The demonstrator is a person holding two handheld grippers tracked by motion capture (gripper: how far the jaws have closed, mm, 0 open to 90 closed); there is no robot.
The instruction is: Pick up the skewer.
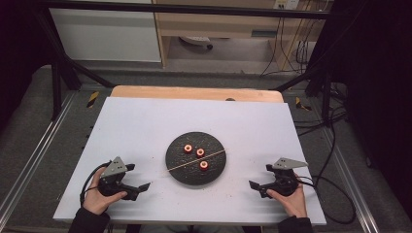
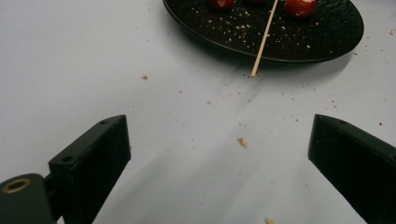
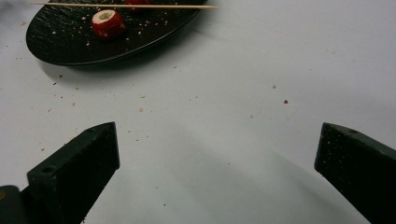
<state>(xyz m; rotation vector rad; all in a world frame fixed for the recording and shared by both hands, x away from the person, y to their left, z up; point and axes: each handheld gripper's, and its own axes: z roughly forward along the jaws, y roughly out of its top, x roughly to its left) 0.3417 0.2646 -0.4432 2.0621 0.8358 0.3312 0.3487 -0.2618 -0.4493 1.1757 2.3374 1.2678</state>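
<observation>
From the high view, the thin wooden skewer (image 1: 197,159) lies across the round black plate (image 1: 180,167) mid-tabletop, long axis running near-left to far-right, among three red cored fruit pieces (image 1: 200,152). The left gripper (image 1: 143,187) and right gripper (image 1: 252,185) rest beside the plate. In the left gripper view the jaws stand wide apart, the skewer's near tip (image 2: 254,72) overhanging the rim. In the right gripper view the jaws likewise gape, holding nothing. Likely the start: next, pinch the skewer.
</observation>
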